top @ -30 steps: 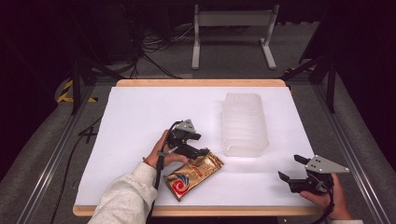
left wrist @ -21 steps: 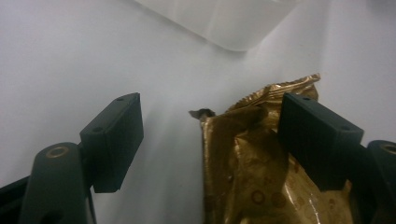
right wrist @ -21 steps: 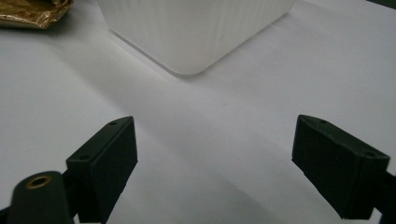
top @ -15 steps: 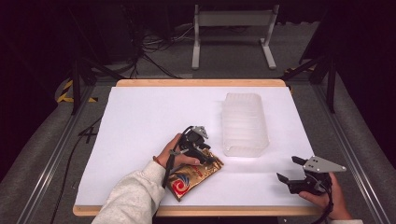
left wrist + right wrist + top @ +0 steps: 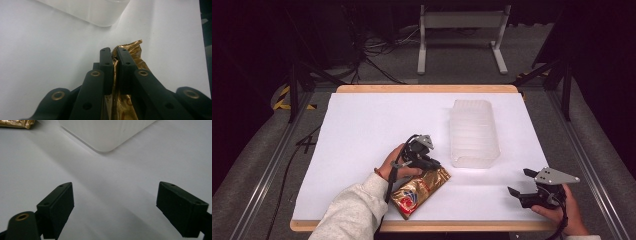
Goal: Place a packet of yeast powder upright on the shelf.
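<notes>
High view showed the left tongs (image 5: 428, 164) clamped on the upper end of a gold snack packet (image 5: 421, 190), which lay near the front edge of the white table (image 5: 362, 130). Left gripper view had the foil (image 5: 130, 52) pinched between the closed jaws. A clear plastic tub (image 5: 474, 133) stood just beyond the packet. The right tongs (image 5: 523, 183) rested wide open and empty, well apart at the front right corner.

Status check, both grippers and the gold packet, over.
Left gripper shut on gold packet, near table's front edge. Right gripper open, empty, at front right. Clear plastic container just beyond packet; nothing between.
</notes>
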{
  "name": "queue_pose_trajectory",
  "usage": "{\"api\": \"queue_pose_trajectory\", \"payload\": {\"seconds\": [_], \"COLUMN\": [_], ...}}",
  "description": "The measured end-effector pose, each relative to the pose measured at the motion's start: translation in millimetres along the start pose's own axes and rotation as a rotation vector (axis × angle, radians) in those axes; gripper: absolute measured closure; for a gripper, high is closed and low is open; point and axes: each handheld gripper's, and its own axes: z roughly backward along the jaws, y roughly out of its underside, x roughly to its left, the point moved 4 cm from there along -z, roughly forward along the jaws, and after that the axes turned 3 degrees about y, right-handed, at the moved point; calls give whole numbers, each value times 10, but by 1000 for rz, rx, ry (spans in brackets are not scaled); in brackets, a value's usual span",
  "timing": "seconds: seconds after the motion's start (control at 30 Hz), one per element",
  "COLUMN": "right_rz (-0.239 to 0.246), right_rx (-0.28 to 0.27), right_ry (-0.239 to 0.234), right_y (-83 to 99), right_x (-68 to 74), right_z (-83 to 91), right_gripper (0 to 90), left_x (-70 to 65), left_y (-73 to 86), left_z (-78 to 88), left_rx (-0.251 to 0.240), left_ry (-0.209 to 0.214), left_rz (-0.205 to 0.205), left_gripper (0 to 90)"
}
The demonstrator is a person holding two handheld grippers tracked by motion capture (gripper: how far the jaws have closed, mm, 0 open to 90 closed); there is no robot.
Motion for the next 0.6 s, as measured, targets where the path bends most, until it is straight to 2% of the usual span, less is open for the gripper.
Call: {"api": "queue_pose_trajectory", "payload": {"seconds": [0.07,0.1,0.17,0.2,0.37,0.43,0.47,0.6], "right_rz": [2,2,1,1,10,13,15,17], "right_rx": [-6,-7,-13,-13,-14,-19,-20,-28], "right_ry": [-6,-5,-6,-6,-15,-19,-21,-25], "right_y": [-8,-12,-25,-25,-62,-79,-89,-118], "right_x": [3,2,1,1,5,10,10,10], "right_z": [7,10,11,11,-32,-45,-51,-60], "right_gripper": [152,152,152,152,151,151,151,151], "left_x": [-25,-34,-57,-57,-158,-173,-213,-279], "left_y": [-18,-25,-34,-34,-32,-28,-4,52], "left_z": [115,167,304,304,707,751,877,1019], "left_rx": [-41,-65,-106,-106,-229,-240,-281,-322], "left_ry": [-42,-42,-72,-72,-140,-144,-171,-192], "left_rz": [-3,0,-3,-3,-12,-16,-10,-7], "left_gripper": [859,860,861,862,865,866,866,867]}}
